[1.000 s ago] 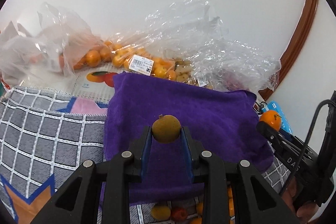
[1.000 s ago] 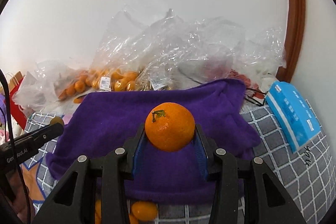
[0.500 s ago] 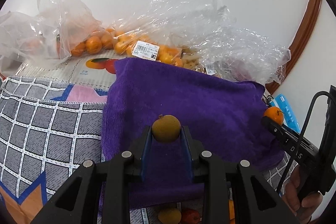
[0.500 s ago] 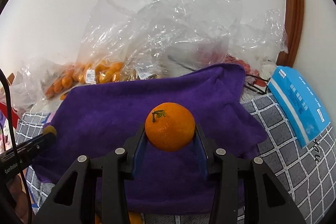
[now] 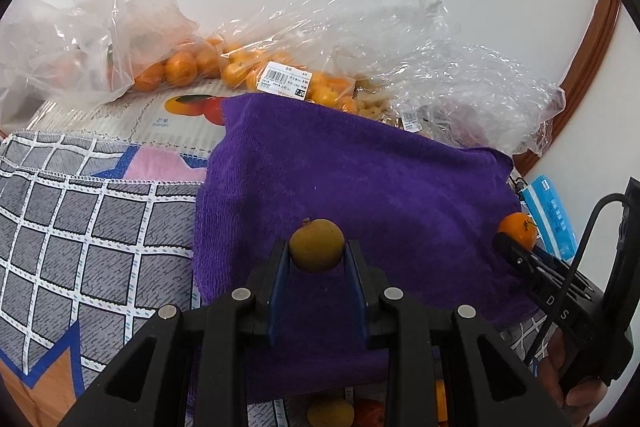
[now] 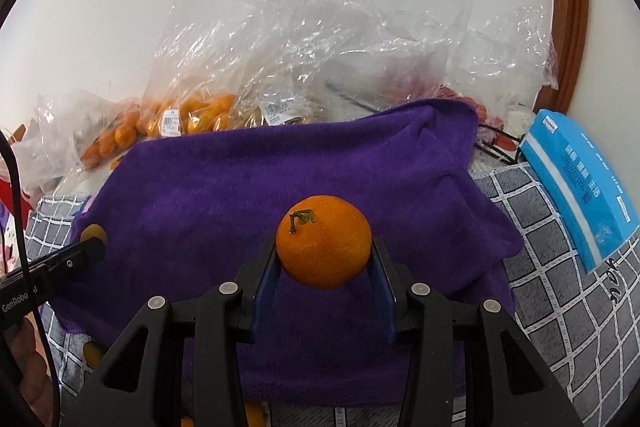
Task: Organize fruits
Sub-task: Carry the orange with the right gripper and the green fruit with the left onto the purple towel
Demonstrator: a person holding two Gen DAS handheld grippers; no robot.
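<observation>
My left gripper (image 5: 316,259) is shut on a small brown-yellow round fruit (image 5: 316,244), held above the near part of a purple towel (image 5: 352,179). My right gripper (image 6: 324,259) is shut on an orange mandarin (image 6: 324,241) with a green stem, held above the same towel (image 6: 280,187). In the left wrist view the right gripper (image 5: 516,241) and its mandarin (image 5: 517,229) show at the towel's right edge. In the right wrist view the left gripper (image 6: 90,241) and its fruit (image 6: 93,231) show at the towel's left edge.
Clear plastic bags of oranges (image 5: 176,67) and other fruit (image 6: 192,115) lie behind the towel against the wall. A blue box (image 6: 580,187) lies at the right on a grey checked cloth (image 5: 80,227). Loose fruits (image 5: 330,413) lie below the towel's near edge.
Both grippers have moved forward and lower over the towel, each still holding its fruit. The bags and towel look nearer and sit lower in view.
</observation>
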